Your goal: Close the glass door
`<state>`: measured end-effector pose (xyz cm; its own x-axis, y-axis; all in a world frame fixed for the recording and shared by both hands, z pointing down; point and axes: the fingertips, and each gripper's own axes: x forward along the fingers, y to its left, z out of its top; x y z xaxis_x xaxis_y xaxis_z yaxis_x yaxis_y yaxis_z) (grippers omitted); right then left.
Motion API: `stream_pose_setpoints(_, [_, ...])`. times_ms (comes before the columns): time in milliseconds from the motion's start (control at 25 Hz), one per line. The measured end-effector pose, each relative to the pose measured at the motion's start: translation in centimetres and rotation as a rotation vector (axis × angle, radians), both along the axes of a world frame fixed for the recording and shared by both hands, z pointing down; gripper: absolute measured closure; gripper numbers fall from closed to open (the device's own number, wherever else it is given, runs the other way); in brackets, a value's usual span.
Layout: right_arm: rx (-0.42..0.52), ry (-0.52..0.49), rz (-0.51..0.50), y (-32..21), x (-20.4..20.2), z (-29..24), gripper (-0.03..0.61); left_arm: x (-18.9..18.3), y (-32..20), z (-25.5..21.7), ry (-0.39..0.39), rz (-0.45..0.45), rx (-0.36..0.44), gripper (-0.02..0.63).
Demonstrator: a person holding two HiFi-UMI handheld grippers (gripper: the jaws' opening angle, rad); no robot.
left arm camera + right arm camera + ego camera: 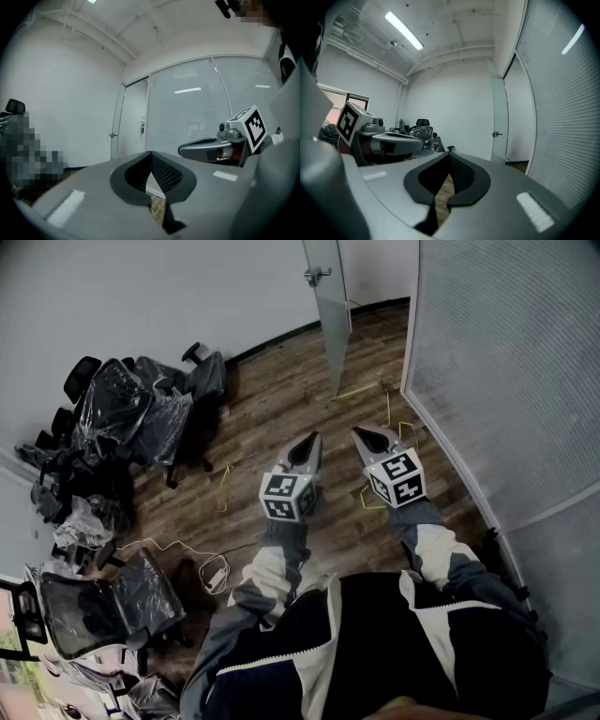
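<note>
Glass door point(330, 315) stands ajar at far edge of wood floor point(272, 418), swung into the room, btw white wall & frosted partition point(506, 371); metal handle point(317, 276) sticks out on its left side. Left gripper point(310, 440) & right gripper point(366, 435) held side by side over floor's middle, both pointing twd door, well short of it. Fingers of each pressed together at tips, nothing btw them. Plastic-wrapped chairs point(141, 409) crowd floor's left edge; white cable point(202, 563) lies near them
</note>
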<state>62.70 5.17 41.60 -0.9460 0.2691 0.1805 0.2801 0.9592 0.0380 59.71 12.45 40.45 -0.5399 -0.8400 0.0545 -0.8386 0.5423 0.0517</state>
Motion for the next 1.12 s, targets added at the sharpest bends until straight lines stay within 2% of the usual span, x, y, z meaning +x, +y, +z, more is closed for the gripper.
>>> stream_pose_setpoints(560, [-0.017,-0.04,-0.036,-2.7,3.1,-1.3,0.574,2.6,-3.6,-0.2,-0.013,-0.006,0.002,0.611])
stream_pose_setpoints(600, [-0.015,-0.048,-0.046,-2.7,3.4,-1.5,0.557,2.9,-3.9,-0.2,-0.012,-0.005,0.002,0.611])
stream_pose_setpoints(640, [-0.01,-0.053,-0.056,-2.7,3.7,-1.7,0.502,3.1,-4.1,-0.2,-0.01,-0.004,0.0,0.611])
stream_pose_setpoints(680, [-0.002,-0.056,-0.064,-2.7,3.8,-1.7,0.499,3.3,-4.3,-0.2,-0.009,-0.002,-0.002,0.611])
stream_pose_setpoints(960, [-0.015,-0.052,-0.058,-3.6,4.2,-0.9,0.575,3.9,-4.3,-0.1,-0.015,-0.013,-0.019,0.611])
stream_pose_setpoints(1120, [-0.03,-0.043,-0.048,-4.0,3.6,-0.1,0.577,3.4,-3.9,0.4,-0.013,-0.024,-0.026,0.611])
